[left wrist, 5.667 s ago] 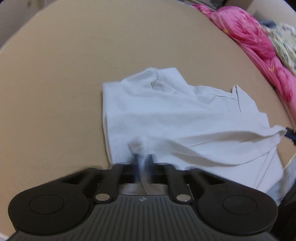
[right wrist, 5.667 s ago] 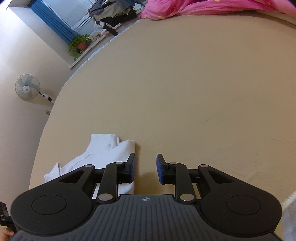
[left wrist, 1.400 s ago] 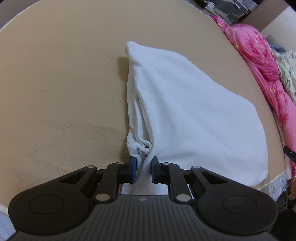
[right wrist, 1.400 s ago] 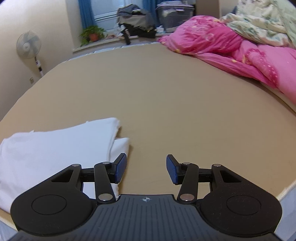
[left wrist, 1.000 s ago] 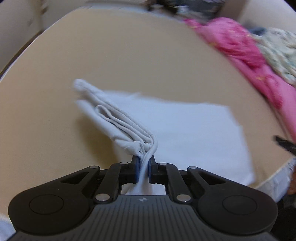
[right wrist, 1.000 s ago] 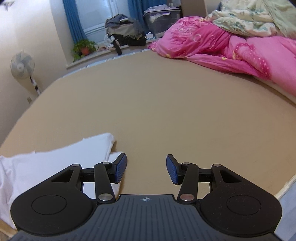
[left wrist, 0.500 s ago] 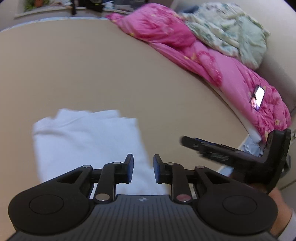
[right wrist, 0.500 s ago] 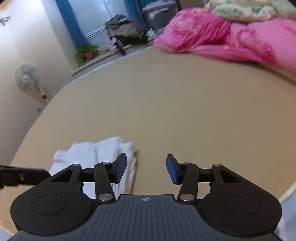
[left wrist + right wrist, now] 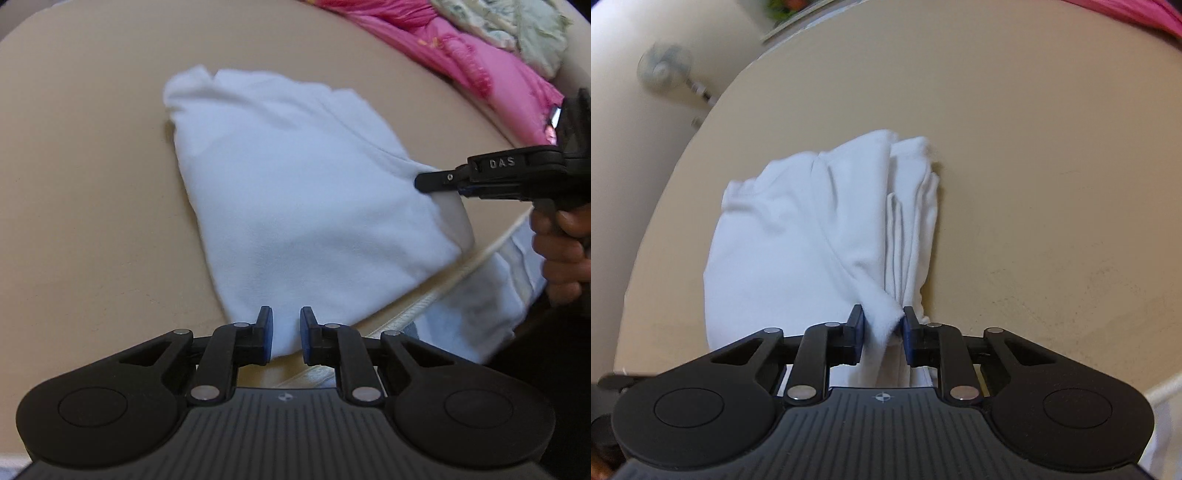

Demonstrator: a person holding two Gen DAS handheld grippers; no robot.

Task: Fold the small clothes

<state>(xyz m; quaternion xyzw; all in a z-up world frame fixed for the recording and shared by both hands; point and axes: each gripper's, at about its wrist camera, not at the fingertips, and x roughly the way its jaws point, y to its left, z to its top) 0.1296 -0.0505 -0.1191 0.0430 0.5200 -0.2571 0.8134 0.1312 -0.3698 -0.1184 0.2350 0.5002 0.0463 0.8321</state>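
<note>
**Desk:** What is nearest the lens in the left wrist view?

**Photographer:** The left gripper (image 9: 283, 334), at 6 o'clock. Its blue-padded fingers (image 9: 266, 334) stand a narrow gap apart with nothing between them, poised over the near edge of the folded white shirt (image 9: 295, 192).

**Desk:** And the shirt itself?

**Photographer:** It lies flat on the tan bed (image 9: 85, 192), running from the fingers toward 11 o'clock, its near corner by the piped mattress edge. At 3 o'clock the right gripper (image 9: 428, 181) reaches in side-on, its tip touching the shirt's right edge. The person's hand (image 9: 561, 251) wraps its handle.

**Desk:** The right wrist view?

**Photographer:** At 6 o'clock the right gripper (image 9: 883, 325) has a bunched corner of the shirt (image 9: 812, 236) between its pads; cloth fills the gap, though whether the pads are pressing it cannot be told. Layered folds rise from there toward 12 o'clock over the bed (image 9: 1052, 166).

**Desk:** Background?

**Photographer:** A pink quilt (image 9: 461, 48) at 1 o'clock in the left view, pale bedding (image 9: 517, 26) beyond it. A blurred fan (image 9: 663, 68) at 10 o'clock in the right view.
</note>
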